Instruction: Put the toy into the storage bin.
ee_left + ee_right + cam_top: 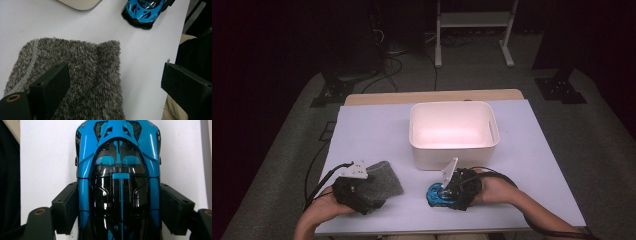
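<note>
A blue and black toy car (120,165) stands on the white table (537,165) near its front edge. My right gripper (119,206) straddles the car from behind, and both black pads (66,205) lie against its sides. In the high view the car (434,195) pokes out to the left of the right gripper (446,196). A grey fuzzy cloth (82,75) lies flat at the front left. Just above it hangs my left gripper (115,77) with its jaws wide apart, one over the cloth and one past the cloth's edge. The high view has the left gripper (373,201) at the near corner of the cloth (384,179).
A white plastic bin (453,147) with handle slots stands in the middle of the table, just behind the car. Its corner (80,3) shows in the left gripper view, as does the car (143,11). Cables trail from both grippers over the front edge.
</note>
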`<state>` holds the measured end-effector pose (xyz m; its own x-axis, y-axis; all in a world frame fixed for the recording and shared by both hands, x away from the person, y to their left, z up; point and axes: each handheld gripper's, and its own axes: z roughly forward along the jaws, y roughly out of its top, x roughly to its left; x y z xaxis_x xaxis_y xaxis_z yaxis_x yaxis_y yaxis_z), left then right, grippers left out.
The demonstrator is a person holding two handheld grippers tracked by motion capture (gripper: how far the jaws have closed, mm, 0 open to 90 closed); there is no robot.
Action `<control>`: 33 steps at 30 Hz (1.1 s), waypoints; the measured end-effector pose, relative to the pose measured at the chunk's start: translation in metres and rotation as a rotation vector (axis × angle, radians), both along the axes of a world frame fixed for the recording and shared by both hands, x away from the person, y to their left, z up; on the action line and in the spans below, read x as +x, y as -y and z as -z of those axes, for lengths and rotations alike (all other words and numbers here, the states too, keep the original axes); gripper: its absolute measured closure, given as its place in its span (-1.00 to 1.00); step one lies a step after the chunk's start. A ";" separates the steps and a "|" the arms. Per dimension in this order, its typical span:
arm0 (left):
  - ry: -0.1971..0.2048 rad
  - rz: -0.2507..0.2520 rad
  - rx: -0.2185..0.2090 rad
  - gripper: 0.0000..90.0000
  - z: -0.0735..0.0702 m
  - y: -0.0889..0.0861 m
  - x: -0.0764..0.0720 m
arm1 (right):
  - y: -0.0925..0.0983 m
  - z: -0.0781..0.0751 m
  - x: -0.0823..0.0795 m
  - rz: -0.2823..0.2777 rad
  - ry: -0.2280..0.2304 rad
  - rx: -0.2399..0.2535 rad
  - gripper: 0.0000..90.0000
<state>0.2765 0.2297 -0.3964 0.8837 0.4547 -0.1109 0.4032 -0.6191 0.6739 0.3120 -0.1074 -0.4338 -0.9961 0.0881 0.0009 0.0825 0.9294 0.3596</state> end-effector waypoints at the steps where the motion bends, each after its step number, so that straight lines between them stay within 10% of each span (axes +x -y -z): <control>1: 0.000 0.000 0.000 -0.82 0.000 0.000 0.000 | 0.000 0.000 0.000 0.000 0.000 0.000 -0.48; 33: 0.004 -0.005 -0.007 -0.82 -0.002 -0.002 -0.001 | 0.008 -0.007 -0.006 -0.011 0.044 0.125 -0.44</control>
<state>0.2751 0.2318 -0.3944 0.8817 0.4588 -0.1103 0.4036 -0.6123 0.6798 0.3057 -0.1157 -0.4266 -0.9963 0.0795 -0.0321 0.0547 0.8778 0.4758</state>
